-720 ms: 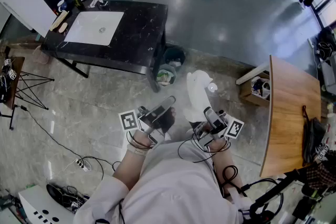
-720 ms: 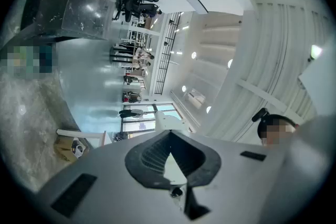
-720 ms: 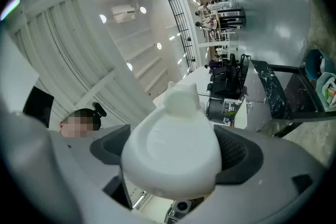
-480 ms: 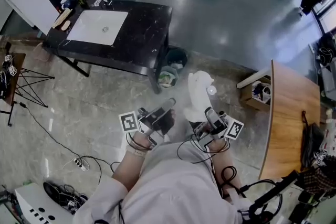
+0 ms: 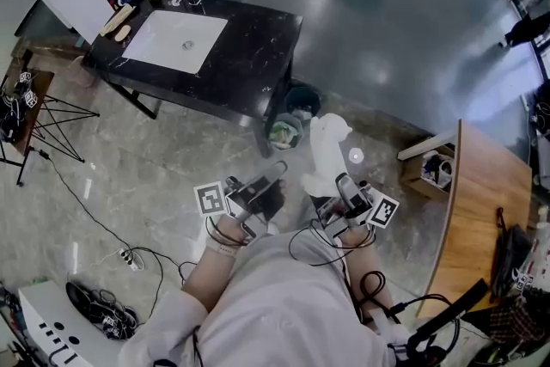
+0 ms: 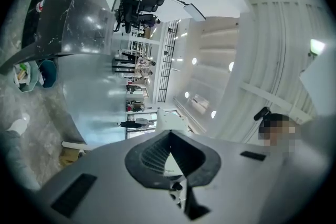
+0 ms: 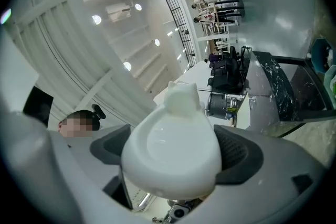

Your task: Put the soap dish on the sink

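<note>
Right gripper view, glossy rounded white soap dish [image 7: 173,152] grasped in ribbed fingers [image 7: 239,155], left gripper [image 6: 169,136] clenched.

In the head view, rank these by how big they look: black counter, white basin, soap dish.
Black counter, largest.
White basin, next.
Soap dish, smallest, though it is held nearer the camera, which flatters it, so the gap with the basin is unsure.

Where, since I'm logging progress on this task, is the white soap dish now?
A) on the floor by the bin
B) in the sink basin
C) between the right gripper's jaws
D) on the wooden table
C: the soap dish is clamped between the pads of the right gripper, held in the air well away from the sink.
</note>
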Action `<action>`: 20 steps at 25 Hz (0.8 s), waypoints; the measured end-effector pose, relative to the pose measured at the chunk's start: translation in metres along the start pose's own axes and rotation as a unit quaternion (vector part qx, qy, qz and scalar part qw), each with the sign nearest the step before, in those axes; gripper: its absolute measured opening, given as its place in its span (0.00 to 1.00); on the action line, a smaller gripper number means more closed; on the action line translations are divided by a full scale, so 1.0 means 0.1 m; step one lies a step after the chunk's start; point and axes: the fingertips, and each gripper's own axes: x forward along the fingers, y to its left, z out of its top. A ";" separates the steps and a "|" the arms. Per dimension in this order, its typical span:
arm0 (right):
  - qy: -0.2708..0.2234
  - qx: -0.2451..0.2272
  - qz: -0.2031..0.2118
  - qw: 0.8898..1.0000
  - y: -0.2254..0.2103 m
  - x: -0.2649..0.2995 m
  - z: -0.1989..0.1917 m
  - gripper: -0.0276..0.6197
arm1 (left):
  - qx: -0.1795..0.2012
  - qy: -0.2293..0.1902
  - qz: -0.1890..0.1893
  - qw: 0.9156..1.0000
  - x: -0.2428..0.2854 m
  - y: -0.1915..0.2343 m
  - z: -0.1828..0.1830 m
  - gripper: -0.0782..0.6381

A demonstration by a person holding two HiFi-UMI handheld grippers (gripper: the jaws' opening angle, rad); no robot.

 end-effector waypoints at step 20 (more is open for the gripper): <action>0.048 0.060 0.007 0.997 -1.13 0.47 1.81 0.77 | 0.019 -0.055 0.059 0.997 1.46 0.95 1.10 0.12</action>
